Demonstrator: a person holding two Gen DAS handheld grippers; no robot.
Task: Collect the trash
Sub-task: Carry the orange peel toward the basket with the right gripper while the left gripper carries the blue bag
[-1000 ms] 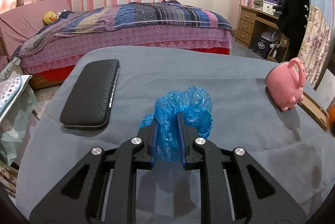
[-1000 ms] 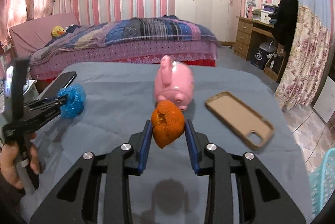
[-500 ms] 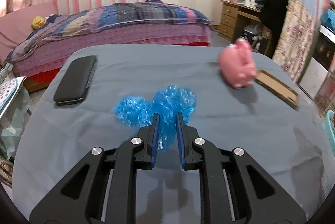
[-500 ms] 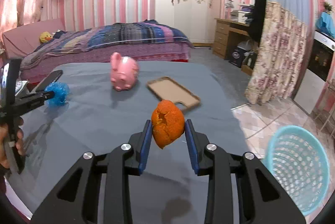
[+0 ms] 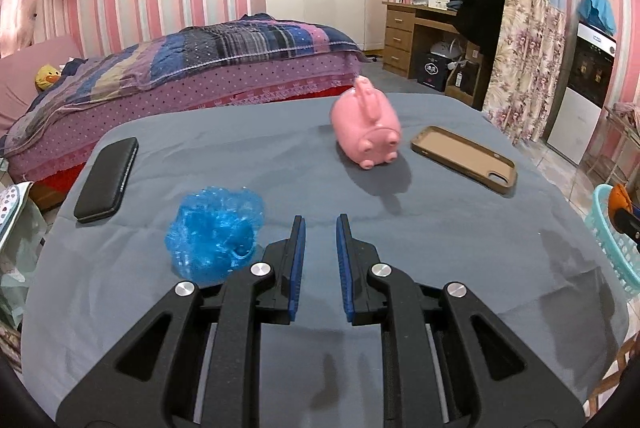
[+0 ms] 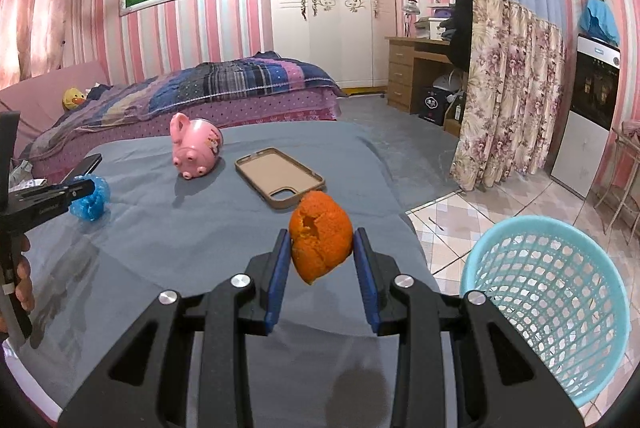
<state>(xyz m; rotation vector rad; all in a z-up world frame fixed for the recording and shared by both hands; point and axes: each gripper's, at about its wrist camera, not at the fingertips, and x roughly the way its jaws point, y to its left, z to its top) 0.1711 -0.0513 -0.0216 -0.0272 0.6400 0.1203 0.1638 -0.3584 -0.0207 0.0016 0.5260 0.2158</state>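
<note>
A crumpled blue plastic bag [image 5: 216,232] lies on the grey table [image 5: 440,228], just left of my left gripper [image 5: 320,224], which is open and empty. The bag also shows in the right wrist view [image 6: 90,200], beside the left gripper's fingers [image 6: 76,190]. My right gripper [image 6: 320,240] is shut on an orange peel [image 6: 320,240] and holds it above the table's right edge. A light blue mesh basket [image 6: 552,304] stands on the floor to the lower right; it also shows in the left wrist view [image 5: 612,232].
A pink piggy bank [image 5: 368,130], a brown phone case [image 5: 464,158] and a black case [image 5: 108,180] lie on the table. A bed [image 5: 192,68] stands behind, a desk [image 5: 416,32] and floral curtain [image 6: 508,100] to the right.
My left gripper has opened and let go of the blue bag, which now lies to its left. My right gripper has carried the orange peel rightward, nearer the basket.
</note>
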